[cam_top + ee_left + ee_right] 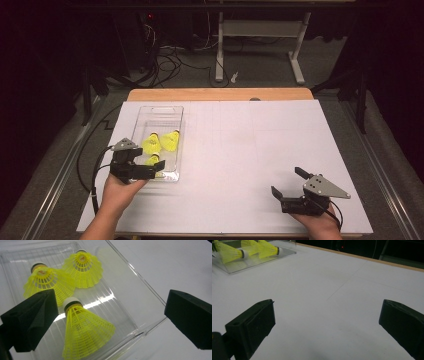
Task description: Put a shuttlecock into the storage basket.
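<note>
A clear plastic tray (pixel 172 114) lies at the left of the white table and holds three yellow shuttlecocks. The nearest shuttlecock (pixel 85 337) lies with its white cork toward the tray's middle; the other two (pixel 47 283) (pixel 83 271) lie beyond it. My left gripper (pixel 157 170) hovers open over the tray's near end, its jaws spread wide on either side of the nearest shuttlecock (pixel 153 160) without touching it. My right gripper (pixel 287 181) is open and empty above bare table at the near right. In the right gripper view the tray (pixel 257 262) and shuttlecocks (pixel 227 253) are far off at top left.
White paper (pixel 250 150) covers the table, with its wooden edge (pixel 220 94) at the back. Beyond it are dark floor, cables (pixel 170 62) and a white table frame (pixel 260 30). A wide stretch of table separates the two grippers.
</note>
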`<state>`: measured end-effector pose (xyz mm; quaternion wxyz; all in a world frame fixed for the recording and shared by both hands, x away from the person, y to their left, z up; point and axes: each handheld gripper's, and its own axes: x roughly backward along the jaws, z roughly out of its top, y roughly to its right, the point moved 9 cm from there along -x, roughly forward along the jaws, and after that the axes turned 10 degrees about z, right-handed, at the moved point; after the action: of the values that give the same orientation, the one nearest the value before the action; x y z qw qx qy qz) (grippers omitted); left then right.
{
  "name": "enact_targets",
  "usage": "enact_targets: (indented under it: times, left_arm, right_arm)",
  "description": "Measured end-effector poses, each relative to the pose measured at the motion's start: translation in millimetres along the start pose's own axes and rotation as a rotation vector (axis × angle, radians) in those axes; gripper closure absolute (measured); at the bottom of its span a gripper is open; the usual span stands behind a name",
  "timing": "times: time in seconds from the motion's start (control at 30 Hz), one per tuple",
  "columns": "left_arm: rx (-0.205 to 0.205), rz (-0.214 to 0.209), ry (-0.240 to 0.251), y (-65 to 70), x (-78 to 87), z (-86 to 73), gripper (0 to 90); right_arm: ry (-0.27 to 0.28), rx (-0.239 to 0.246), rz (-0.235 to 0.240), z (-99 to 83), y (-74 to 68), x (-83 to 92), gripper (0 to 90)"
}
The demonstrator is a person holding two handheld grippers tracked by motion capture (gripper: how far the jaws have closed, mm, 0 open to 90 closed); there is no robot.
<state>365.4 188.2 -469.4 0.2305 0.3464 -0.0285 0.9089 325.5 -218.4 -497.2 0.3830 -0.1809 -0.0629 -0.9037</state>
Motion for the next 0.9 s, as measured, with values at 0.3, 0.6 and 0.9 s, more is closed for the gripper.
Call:
enact_targets:
  times: [0.3,0.6,0.9]
  left_arm:
    - [-0.032,-0.003,0.110,10.5,10.3,-1.4,0.4]
    - [-0.042,-0.040,0.223,17.5,32.5,-10.0,0.6]
    - [-0.051,-0.030,0.278,14.3,34.8,-23.4,0.6]
  right_arm:
    - [0.001,-0.003,-0.003,-0.2,-0.1,-1.0,1.1]
    - [0.002,-0.001,-0.004,0.4,-2.5,-2.0,1.1]
    - [0.007,-0.001,-0.007,1.1,-3.8,-2.0,1.0]
